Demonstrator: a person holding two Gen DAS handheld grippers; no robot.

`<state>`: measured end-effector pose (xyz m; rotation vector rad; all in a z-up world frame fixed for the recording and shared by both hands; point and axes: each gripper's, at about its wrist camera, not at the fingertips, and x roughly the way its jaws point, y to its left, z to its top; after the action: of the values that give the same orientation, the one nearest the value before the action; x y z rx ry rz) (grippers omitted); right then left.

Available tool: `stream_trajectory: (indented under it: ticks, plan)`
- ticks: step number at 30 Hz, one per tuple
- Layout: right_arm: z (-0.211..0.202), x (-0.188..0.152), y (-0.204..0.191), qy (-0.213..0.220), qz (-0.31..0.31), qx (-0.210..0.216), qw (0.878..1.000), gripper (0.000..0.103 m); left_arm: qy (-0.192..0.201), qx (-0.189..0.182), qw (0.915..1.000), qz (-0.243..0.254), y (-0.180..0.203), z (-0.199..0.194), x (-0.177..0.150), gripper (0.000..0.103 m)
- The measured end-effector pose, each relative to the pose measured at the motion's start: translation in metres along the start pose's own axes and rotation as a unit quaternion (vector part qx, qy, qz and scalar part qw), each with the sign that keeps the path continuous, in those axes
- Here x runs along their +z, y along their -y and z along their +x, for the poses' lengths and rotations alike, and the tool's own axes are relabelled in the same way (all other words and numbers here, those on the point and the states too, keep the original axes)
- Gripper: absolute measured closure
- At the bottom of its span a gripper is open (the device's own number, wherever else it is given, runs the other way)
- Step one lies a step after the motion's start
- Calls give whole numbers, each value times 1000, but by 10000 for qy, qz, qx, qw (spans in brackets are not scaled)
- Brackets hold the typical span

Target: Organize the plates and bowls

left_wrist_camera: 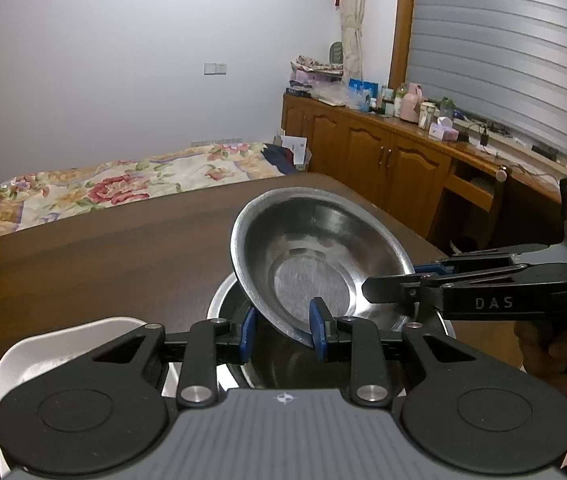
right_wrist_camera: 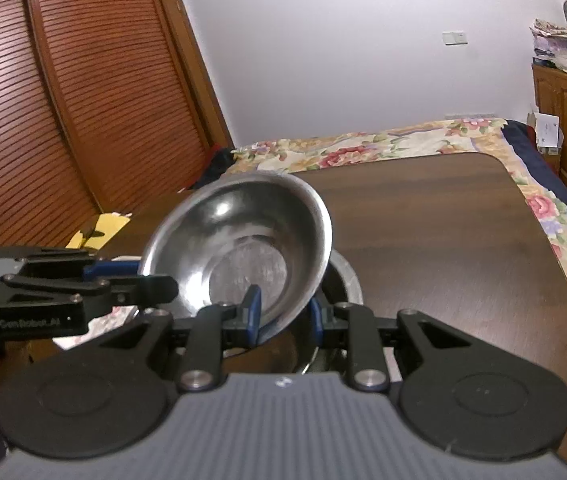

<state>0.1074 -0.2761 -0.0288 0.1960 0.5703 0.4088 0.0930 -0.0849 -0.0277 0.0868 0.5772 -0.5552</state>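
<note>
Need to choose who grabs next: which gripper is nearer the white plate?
Left. The left gripper hangs right beside the white plate; the right gripper is on the far side of the tilted steel bowl.

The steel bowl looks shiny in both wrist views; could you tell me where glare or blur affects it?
Left wrist view: the tilted steel bowl is fairly sharp, with soft reflections on its inner wall. Right wrist view: a bright highlight sits on its upper inside, the whole image is softer, and fisheye bends the table edge.
</note>
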Motion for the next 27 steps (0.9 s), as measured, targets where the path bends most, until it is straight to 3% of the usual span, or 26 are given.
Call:
stream_trajectory:
  ticks: [13, 27]
  plan:
    - [-2, -9, -8, -118, -134, -30, 9998, 76, -244, 32, 9997, -44, 0, -2, -14, 71]
    - [-5, -9, -14, -68, -597, -400, 9974, 76, -239, 95, 9996, -90, -1, 5, -13, 71]
